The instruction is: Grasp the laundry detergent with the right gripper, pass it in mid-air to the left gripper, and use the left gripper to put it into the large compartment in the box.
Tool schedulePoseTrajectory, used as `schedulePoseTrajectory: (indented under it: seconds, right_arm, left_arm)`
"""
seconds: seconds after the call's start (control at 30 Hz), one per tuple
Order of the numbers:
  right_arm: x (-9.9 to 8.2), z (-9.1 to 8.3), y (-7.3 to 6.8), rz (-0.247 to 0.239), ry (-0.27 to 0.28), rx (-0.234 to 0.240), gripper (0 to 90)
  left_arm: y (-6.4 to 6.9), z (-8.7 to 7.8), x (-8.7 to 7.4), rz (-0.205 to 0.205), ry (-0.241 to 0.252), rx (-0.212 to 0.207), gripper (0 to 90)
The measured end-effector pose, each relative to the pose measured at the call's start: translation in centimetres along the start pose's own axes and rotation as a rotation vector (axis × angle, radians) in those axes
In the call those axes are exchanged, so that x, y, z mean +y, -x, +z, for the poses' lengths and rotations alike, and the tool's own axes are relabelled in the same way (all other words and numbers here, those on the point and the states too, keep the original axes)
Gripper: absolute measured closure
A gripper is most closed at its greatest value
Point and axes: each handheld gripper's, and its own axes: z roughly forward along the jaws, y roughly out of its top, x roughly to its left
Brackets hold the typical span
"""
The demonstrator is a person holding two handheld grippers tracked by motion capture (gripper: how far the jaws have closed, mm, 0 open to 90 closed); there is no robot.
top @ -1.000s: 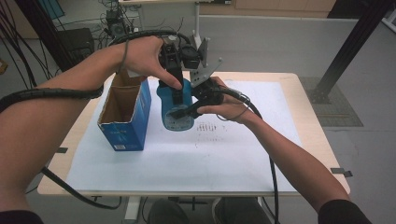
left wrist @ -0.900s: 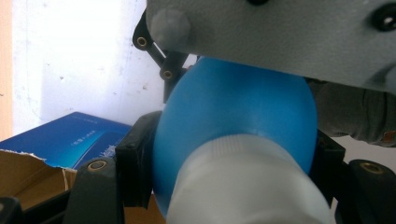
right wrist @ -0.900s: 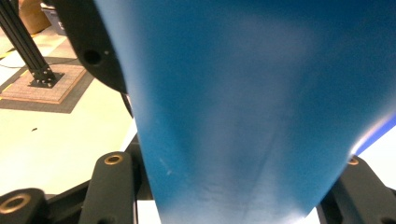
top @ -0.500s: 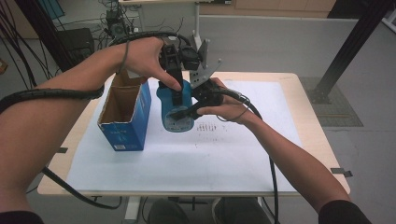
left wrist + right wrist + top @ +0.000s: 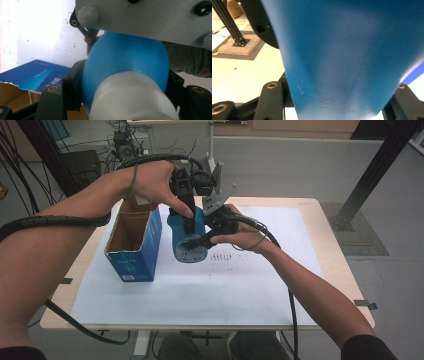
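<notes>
— Bottle (image 5: pixel 186 237) first: where do we have it relative to our tongs?

— We hold the blue bottle up off the table (image 5: pixel 310 285), above the white sheet (image 5: pixel 200 290) near the far edge, between both tools. Our left gripper (image 5: pixel 188 222) comes down from above and clamps the upper part; in the left gripper view its black jaws press on either side of the blue shoulder (image 5: pixel 125 62) just above the white cap (image 5: pixel 130 97). Our right gripper (image 5: pixel 202 239) comes in from the right side and clamps the lower body; in the right gripper view the blue wall (image 5: pixel 347 57) sits tight between its two jaws. So both tongs are drawn narrow, each closed on the bottle.

— What do we have around it, and does anything stand in the way?

— Just beside the bottle, toward the left edge of the table, stands the blue carton (image 5: pixel 134 245). It is close to the bottle, though we cannot tell whether they touch. Cables trail from both tools across our forearms.

— And the containers?

— The carton is open at the top, its torn brown flaps up; we see bare cardboard walls inside. The bottle is capped, and we cannot tell what it holds.
</notes>
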Motion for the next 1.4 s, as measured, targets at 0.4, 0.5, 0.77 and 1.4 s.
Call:
schedulePoseTrajectory:
  seconds: [0.4, 0.5, 0.77, 1.4]
  right_arm:
    - [0.07, 0.06, 0.07, -0.011, 0.004, -0.001, 42.9]
    - [0.07, 0.01, 0.09, -0.006, 0.004, 0.000, 42.8]
    - [0.02, -0.10, 0.09, 0.005, -0.002, 0.006, 42.7]
    - [0.08, 0.09, 0.02, 0.024, 0.015, 0.012, 40.8]
  left_arm:
    - [0.02, -0.12, -0.11, -0.002, 0.003, -0.004, 35.7]
    - [-0.01, -0.13, -0.12, -0.005, 0.008, -0.005, 35.7]
    - [-0.10, -0.12, -0.23, -0.007, 0.015, -0.010, 35.7]
    - [0.10, -0.38, -0.54, -0.017, 0.013, -0.004, 35.8]
